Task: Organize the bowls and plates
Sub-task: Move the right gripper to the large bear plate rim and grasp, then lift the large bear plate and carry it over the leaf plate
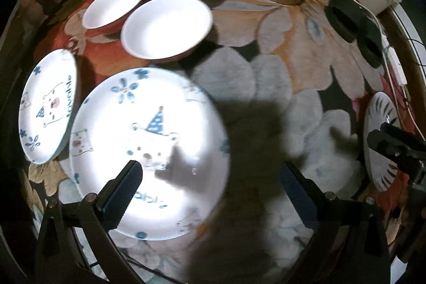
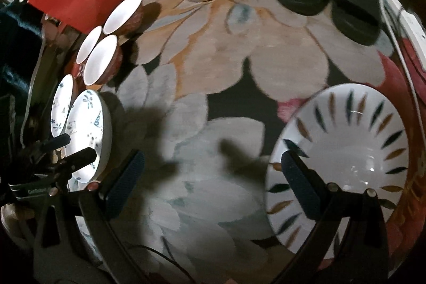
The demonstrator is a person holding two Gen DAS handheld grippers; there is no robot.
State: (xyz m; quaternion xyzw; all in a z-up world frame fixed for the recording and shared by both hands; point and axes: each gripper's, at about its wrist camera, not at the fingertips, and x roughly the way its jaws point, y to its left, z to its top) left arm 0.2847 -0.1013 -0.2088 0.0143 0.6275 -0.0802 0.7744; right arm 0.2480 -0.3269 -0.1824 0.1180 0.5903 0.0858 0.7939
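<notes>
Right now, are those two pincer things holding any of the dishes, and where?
Nothing is held. The left tool hangs open over the bear plate; the right tool is open beside the leaf-patterned bowl.

bear plates (image 1: pixel 149 151), three bowls (image 1: pixel 166 28), floral tablecloth (image 1: pixel 279 49)

I see three bowls (image 1: pixel 149 4) clustered behind two plates (image 1: pixel 149 151) at left; a lone plate (image 2: pixel 343 156) sits well apart at right on the surface (image 1: pixel 279 49).
</notes>
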